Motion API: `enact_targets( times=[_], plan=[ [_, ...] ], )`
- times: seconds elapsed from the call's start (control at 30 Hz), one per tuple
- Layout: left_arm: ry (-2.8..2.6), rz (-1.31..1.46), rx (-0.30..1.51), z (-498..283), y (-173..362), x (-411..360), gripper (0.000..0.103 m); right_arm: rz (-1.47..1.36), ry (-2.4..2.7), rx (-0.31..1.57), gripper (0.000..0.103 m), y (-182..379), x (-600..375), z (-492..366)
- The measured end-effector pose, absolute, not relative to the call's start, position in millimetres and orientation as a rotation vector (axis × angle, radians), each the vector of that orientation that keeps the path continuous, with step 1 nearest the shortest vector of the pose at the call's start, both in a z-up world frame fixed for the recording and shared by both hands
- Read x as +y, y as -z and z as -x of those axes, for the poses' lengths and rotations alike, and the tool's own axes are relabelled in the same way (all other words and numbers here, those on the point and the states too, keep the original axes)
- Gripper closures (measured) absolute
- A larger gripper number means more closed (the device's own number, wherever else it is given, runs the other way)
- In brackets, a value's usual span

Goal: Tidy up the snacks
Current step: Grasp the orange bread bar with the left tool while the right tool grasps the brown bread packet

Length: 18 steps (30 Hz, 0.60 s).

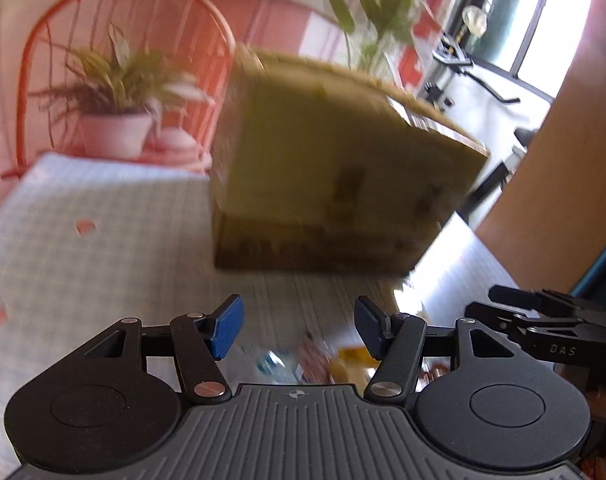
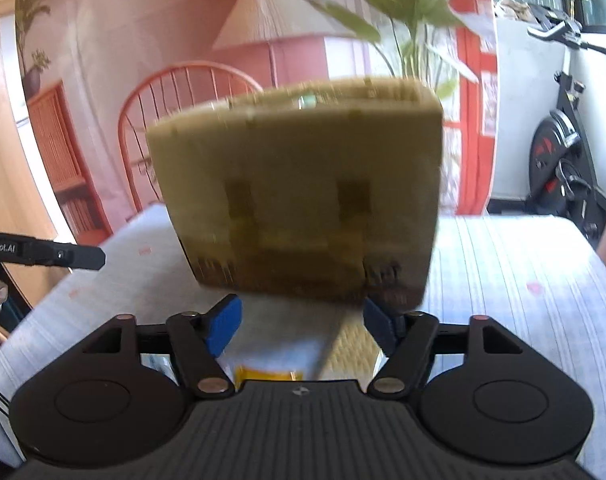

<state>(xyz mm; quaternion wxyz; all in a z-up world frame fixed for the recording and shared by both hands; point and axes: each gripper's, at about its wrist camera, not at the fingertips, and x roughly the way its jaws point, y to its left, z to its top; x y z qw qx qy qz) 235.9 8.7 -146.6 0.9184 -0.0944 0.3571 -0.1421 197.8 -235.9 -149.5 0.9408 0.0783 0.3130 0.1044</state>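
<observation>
A brown cardboard box stands on the checked tablecloth, blurred in both views, and it fills the middle of the right wrist view. My left gripper is open just short of the box, with nothing between its blue pads. Blurred snack packets lie on the cloth below it. My right gripper is also open, close to the box's lower edge. Beneath it lies a white and yellow packet, and the pads do not press on it.
An orange wire chair and a potted plant stand behind the table. The right gripper's side shows at the right of the left wrist view. The left gripper's finger shows at the left of the right wrist view. An exercise bike stands far right.
</observation>
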Motion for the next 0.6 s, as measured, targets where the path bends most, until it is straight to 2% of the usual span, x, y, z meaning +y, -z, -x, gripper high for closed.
enact_targets(
  times=[0.27,0.5,0.6],
  plan=[
    [0.373,0.122,0.806,-222,178,-26,0.039,-0.070,-0.217,0.699,0.016,175,-227,-172],
    [0.410,0.086,0.868,-215,199,-43,0.039,-0.013,-0.238,0.752,0.016,192,-220,-157],
    [0.410,0.085,0.879,-216,204,-44,0.039,0.007,-0.237,0.766,0.012,197,-218,-151]
  ],
)
